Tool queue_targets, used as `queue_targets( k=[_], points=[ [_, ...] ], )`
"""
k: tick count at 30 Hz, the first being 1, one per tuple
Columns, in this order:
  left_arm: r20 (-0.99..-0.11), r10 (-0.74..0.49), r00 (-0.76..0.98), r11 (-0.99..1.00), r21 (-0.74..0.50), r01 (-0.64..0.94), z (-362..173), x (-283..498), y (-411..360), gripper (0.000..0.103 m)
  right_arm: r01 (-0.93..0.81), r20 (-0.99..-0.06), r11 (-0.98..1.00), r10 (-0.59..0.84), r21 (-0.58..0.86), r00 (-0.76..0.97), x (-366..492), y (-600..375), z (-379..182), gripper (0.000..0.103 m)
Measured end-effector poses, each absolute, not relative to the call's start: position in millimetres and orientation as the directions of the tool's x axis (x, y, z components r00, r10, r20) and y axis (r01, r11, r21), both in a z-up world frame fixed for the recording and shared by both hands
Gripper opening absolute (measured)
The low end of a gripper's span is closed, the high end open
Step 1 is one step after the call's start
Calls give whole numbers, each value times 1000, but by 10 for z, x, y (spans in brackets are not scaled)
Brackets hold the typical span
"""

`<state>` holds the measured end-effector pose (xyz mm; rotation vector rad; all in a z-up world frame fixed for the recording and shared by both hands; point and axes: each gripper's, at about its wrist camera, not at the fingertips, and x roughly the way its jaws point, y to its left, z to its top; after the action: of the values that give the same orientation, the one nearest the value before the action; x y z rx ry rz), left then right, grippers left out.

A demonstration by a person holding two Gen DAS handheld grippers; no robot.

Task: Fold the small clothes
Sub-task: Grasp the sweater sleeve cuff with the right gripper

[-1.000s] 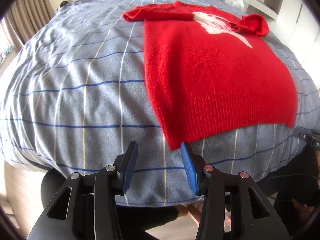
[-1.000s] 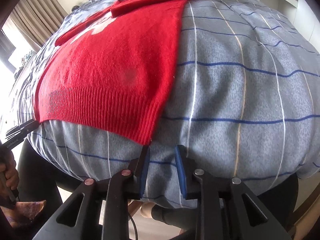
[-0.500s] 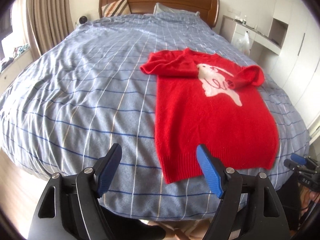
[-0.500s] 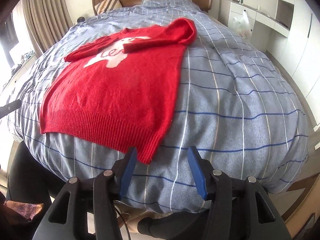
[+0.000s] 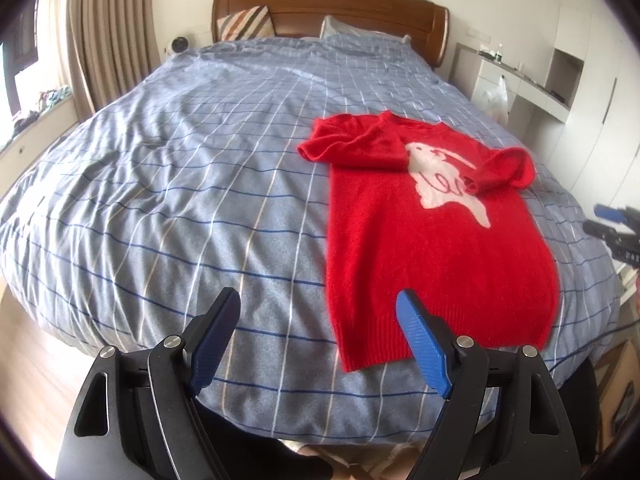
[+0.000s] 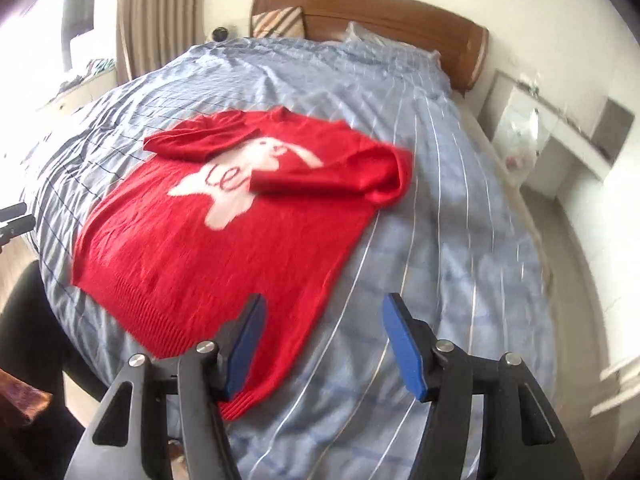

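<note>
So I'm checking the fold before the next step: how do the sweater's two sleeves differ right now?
In the left wrist view, the left sleeve lies flatter and reaches across the chest to the white rabbit design, barely covering its edge. The right sleeve is bunched and humped, and its cuff sits on the design's red lettering. Both are red knit, folded inward over the red sweater.
</note>
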<state>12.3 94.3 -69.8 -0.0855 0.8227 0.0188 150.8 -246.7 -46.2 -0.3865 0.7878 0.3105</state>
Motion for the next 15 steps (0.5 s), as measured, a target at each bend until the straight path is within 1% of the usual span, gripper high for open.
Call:
queue_targets(
  k=[3, 5, 6, 7, 8, 10, 11, 12, 13, 14, 15],
  points=[
    [-727, -8, 686, 994, -82, -75, -668, 95, 1012, 82, -586, -749, 731, 156, -351, 643, 1961, -2026, -555, 62],
    [-724, 6, 689, 993, -76, -88, -651, 69, 1051, 83, -655, -753, 580, 106, -484, 650, 2182, -1684, -765, 62],
    [-724, 14, 690, 993, -70, -94, -648, 58, 1070, 83, -655, -753, 580, 106, -484, 650, 2182, -1684, -765, 61],
    [-723, 24, 690, 993, -63, -100, -651, 43, 1093, 83, -672, -751, 509, 73, -538, 656, 2275, -1543, -884, 61],
    [-725, 33, 688, 993, -57, -108, -659, 31, 1120, 83, -688, -747, 402, 15, -604, 665, 2478, -1275, -1116, 60],
    [-731, 45, 681, 990, -56, -127, -692, 17, 1186, 83, -697, -758, 398, 6, -596, 652, 2659, -1105, -1277, 60],
    [-736, 49, 675, 989, -60, -137, -715, 11, 1220, 84, -703, -772, 423, 14, -571, 636, 2749, -1051, -1332, 58],
    [-742, 51, 668, 987, -65, -147, -741, 6, 1255, 84, -707, -793, 476, 33, -522, 608, 2847, -1031, -1349, 36],
    [-748, 53, 662, 986, -67, -155, -766, 3, 1287, 84, -699, -812, 546, 56, -463, 581, 2924, -1048, -1330, 18],
    [-753, 57, 656, 984, -68, -164, -788, -3, 1317, 84, -657, -807, 631, 80, -413, 585, 3000, -1133, -1253, 8],
    [-756, 61, 652, 983, -68, -171, -808, -14, 1342, 84, -609, -788, 703, 112, -367, 605, 3035, -1264, -1139, 7]
  ],
)
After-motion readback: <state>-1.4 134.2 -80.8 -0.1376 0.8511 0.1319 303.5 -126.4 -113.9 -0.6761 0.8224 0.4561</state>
